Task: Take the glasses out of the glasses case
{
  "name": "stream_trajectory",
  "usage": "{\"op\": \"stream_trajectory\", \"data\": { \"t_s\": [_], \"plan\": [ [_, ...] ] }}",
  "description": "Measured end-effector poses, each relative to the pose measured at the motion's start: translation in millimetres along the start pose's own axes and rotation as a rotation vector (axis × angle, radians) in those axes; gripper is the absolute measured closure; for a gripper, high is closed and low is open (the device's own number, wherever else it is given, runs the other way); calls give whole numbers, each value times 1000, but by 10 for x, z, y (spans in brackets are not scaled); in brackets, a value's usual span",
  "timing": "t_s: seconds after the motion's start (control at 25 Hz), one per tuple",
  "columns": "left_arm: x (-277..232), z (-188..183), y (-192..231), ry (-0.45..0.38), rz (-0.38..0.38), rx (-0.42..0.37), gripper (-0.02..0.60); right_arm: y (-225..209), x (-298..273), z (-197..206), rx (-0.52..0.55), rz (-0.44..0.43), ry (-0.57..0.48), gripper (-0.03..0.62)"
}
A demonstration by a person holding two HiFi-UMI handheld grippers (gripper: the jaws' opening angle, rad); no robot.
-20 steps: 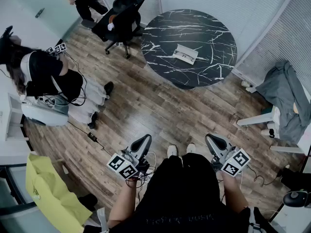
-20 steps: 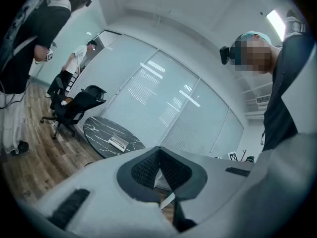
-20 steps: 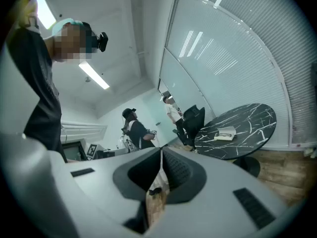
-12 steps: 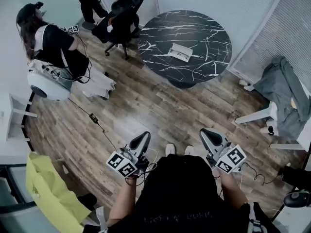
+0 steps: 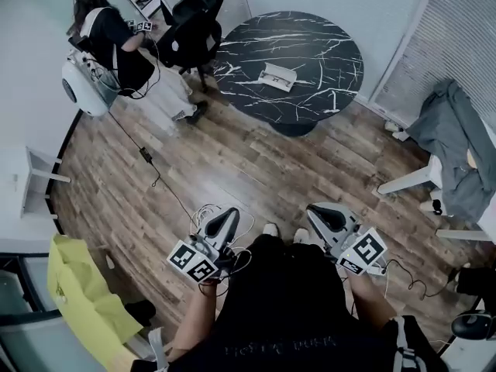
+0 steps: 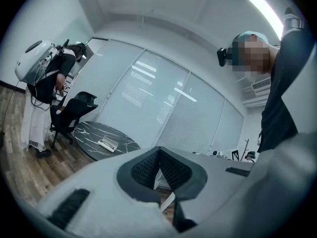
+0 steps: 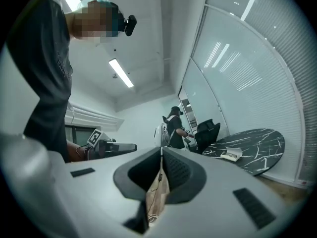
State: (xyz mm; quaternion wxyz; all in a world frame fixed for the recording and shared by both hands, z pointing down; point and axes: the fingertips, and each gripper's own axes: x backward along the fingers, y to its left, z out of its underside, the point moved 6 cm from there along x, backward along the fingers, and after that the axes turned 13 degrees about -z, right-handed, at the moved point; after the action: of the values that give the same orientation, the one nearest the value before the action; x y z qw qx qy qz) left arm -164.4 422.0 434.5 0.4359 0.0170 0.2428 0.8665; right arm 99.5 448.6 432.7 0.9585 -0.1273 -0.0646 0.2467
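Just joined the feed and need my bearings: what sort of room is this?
Probably an office meeting room: a round, dark, marble-look table, a black swivel office chair beside it, and blinds along the glass walls.

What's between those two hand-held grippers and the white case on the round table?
Only bare wooden floor, then dark table top, in the head view. The glasses case lies far from the left hand-held gripper and right hand-held gripper.

Your case [image 5: 277,77]: pale, rectangular, lid open, lying flat near the middle of the round black marbled table [image 5: 325,29], well apart from you. Glasses poss. inside; too small to tell.
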Motion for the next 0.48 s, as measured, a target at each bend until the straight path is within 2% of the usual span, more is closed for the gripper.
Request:
{"op": "stream_trajectory", "data": {
  "t_s": [0.48],
  "plan": [
    [-74, 62, -143, -18, -46, -24, 563, -310, 359, 157, -97, 20, 12, 560]
  ]
}}
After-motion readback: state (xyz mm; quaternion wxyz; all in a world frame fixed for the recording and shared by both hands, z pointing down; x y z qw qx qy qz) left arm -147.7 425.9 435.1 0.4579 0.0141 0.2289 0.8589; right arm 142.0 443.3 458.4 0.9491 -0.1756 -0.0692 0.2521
